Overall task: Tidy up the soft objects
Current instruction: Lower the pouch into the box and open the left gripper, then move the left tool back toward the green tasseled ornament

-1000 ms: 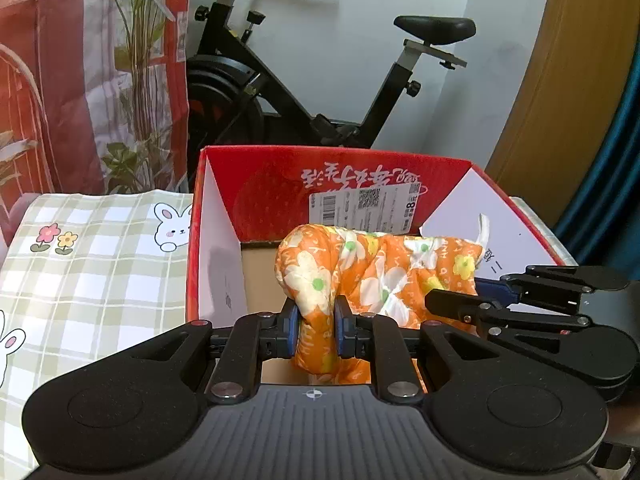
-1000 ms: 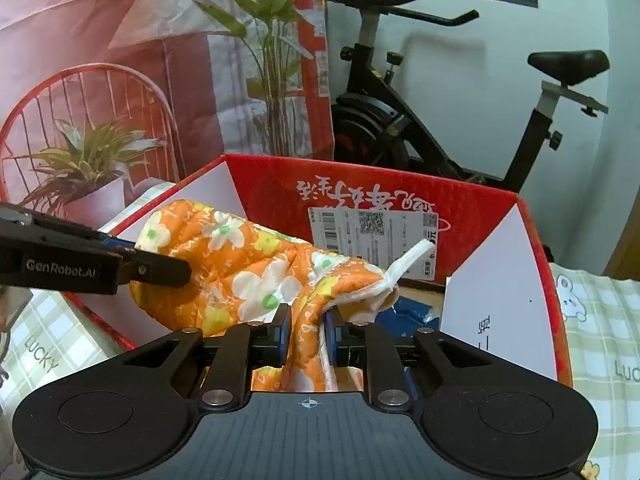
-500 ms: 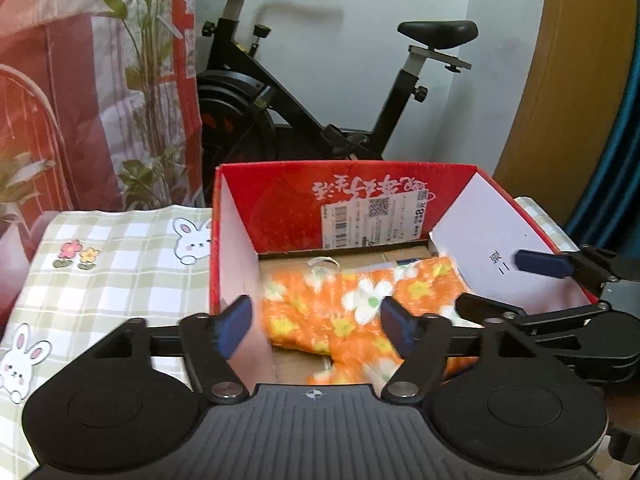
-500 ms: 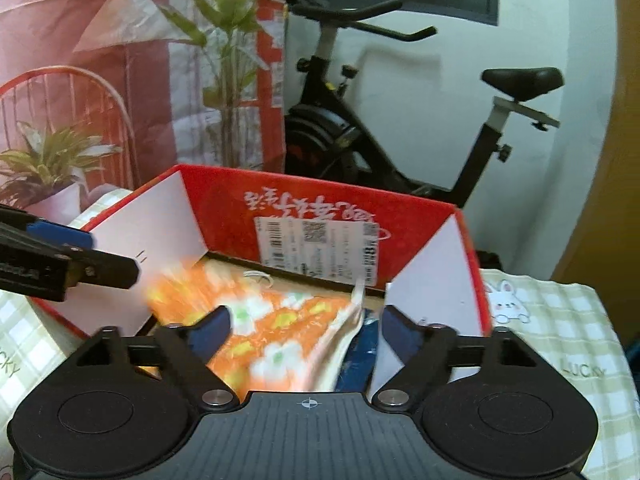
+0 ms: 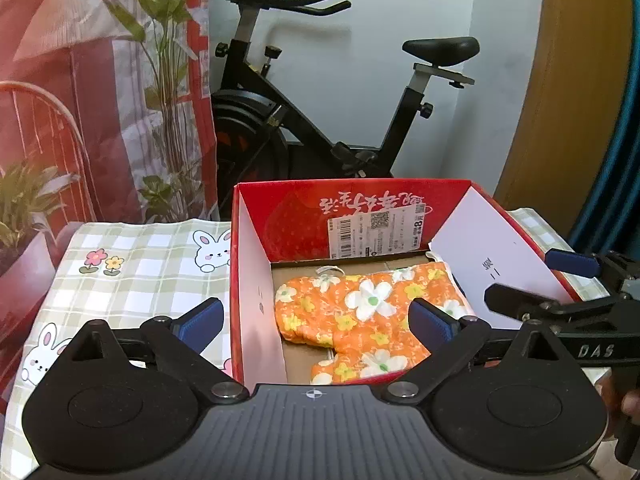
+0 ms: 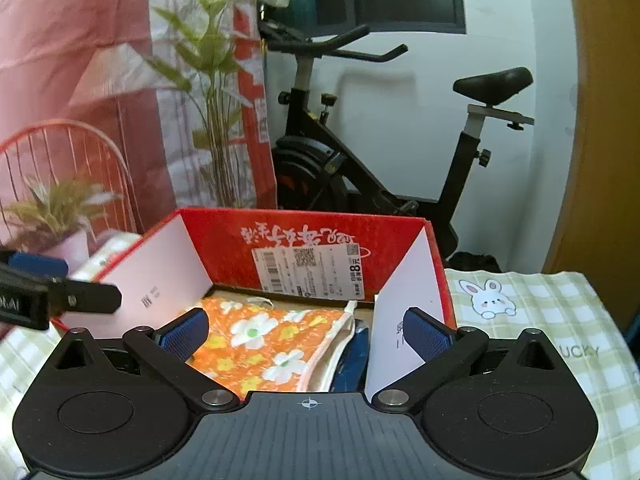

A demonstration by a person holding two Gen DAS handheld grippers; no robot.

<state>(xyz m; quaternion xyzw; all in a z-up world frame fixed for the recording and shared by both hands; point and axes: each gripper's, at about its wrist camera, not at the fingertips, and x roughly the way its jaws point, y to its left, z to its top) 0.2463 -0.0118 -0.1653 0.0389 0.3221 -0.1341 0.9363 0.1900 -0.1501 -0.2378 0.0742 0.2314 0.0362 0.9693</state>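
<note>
An orange flowered oven mitt (image 5: 360, 316) lies flat on the floor of the red cardboard box (image 5: 296, 208); it also shows in the right wrist view (image 6: 264, 340), inside the same box (image 6: 224, 240). My left gripper (image 5: 316, 320) is open and empty, above the box's near edge. My right gripper (image 6: 306, 334) is open and empty, above the box's near right side. The right gripper also shows at the right edge of the left wrist view (image 5: 568, 280). A dark blue item (image 6: 354, 356) lies beside and partly under the mitt.
The box stands on a table with a green checked bunny cloth (image 5: 132, 276). A black exercise bike (image 5: 320, 120) stands behind the table. A red printed curtain with plants (image 5: 100, 100) hangs at the left. A wooden door (image 5: 576, 80) is at the right.
Both grippers were shut on the oven mitt and held it over the box. They opened, the mitt dropped onto the box floor, and both grippers drew back and up.
</note>
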